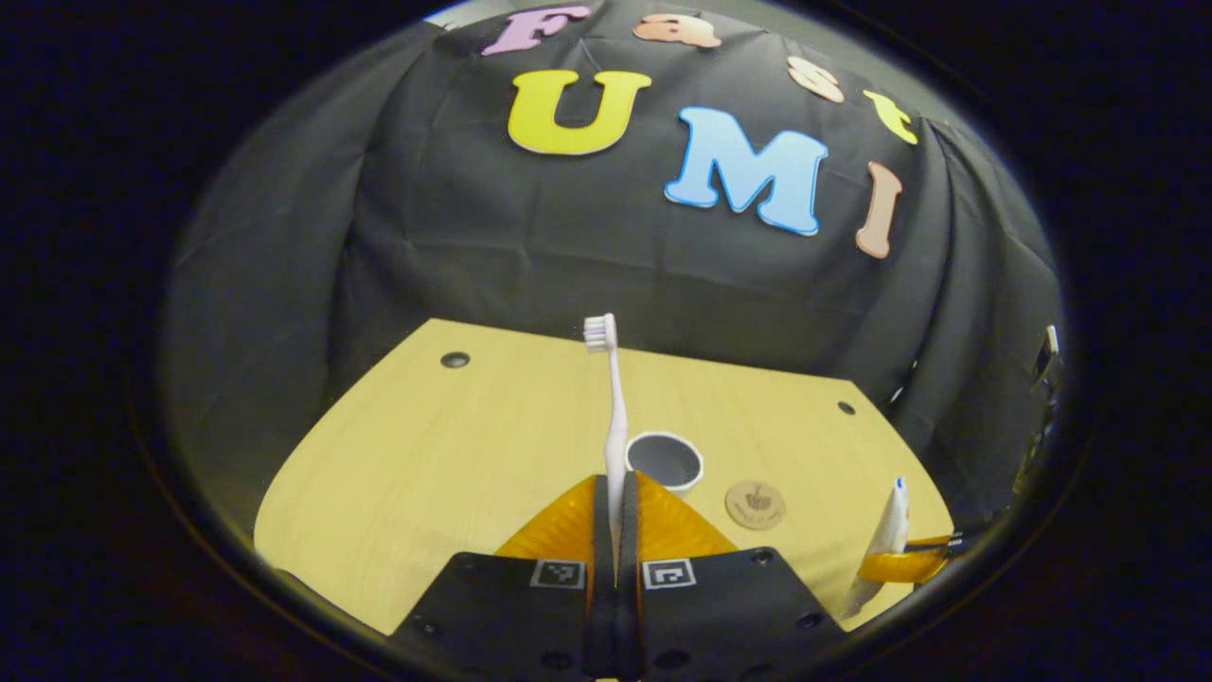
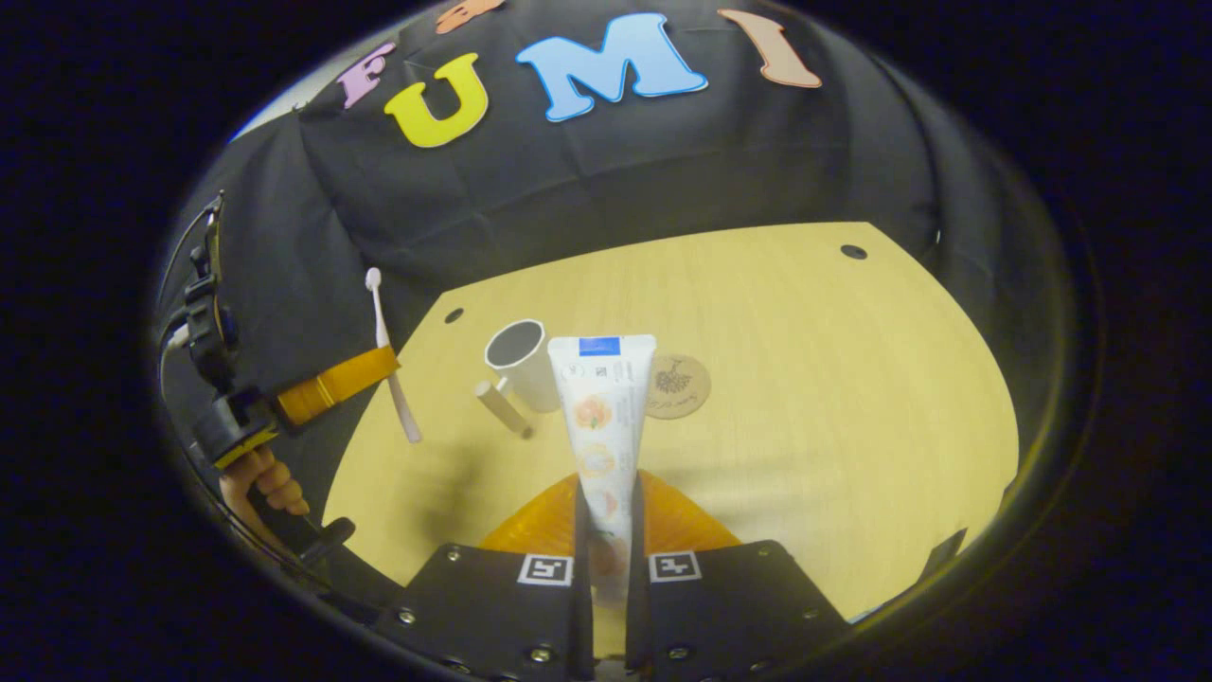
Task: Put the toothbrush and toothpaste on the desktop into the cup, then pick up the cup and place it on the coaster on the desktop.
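My left gripper [image 1: 615, 485] is shut on a white toothbrush [image 1: 614, 398], which stands upright with its bristles on top, above the desktop. Just behind the fingers stands the white cup [image 1: 666, 461], open end up, with the round wooden coaster [image 1: 755, 504] to its right. My right gripper [image 2: 606, 485] is shut on the lower end of the white toothpaste tube [image 2: 604, 407], held upright over the desk. Past the tube are the cup [image 2: 519, 363], its handle pointing toward me, and the coaster [image 2: 677, 385]. The left gripper [image 2: 383, 365] with the toothbrush [image 2: 390, 369] hangs at the left.
The light wooden desktop [image 1: 426, 445] has small dark holes near its far corners [image 1: 454, 359]. Black cloth walls close it in at the back and sides. The right gripper [image 1: 907, 557] with the toothpaste [image 1: 888, 530] hangs over the desk's right edge. A hand [image 2: 265, 483] holds the left gripper.
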Tool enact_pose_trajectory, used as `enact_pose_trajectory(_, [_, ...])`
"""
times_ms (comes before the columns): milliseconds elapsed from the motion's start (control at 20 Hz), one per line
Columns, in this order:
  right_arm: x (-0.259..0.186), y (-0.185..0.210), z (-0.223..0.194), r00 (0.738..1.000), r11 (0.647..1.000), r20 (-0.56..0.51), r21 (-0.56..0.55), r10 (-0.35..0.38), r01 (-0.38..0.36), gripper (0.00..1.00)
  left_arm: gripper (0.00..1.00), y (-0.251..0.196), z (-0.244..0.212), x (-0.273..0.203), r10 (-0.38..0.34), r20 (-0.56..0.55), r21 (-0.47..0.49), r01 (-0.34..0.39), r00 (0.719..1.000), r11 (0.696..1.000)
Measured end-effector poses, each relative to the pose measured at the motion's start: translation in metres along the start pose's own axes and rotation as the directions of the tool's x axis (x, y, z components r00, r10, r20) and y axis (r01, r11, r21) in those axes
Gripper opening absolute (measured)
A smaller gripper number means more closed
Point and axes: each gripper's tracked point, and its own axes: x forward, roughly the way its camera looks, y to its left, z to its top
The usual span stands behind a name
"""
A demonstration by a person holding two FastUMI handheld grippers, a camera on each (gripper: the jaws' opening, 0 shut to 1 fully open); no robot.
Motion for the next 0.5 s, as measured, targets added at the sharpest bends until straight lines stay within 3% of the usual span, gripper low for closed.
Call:
enact_pose_trajectory(300, [-0.014, -0.014, 0.0, 0.997, 0.998, 0.038, 0.005, -0.065, 0.065, 0.14, 0.07, -0.025, 0.061, 0.04, -0.089, 0.215, -0.001, 0.092, 0.973, 0.996])
enact_pose_trajectory(500, [-0.022, -0.028, -0.003, 0.992, 0.992, 0.041, 0.032, -0.12, 0.119, 0.14, 0.07, -0.04, 0.074, 0.065, -0.142, 0.277, 0.017, 0.144, 0.95, 0.99])
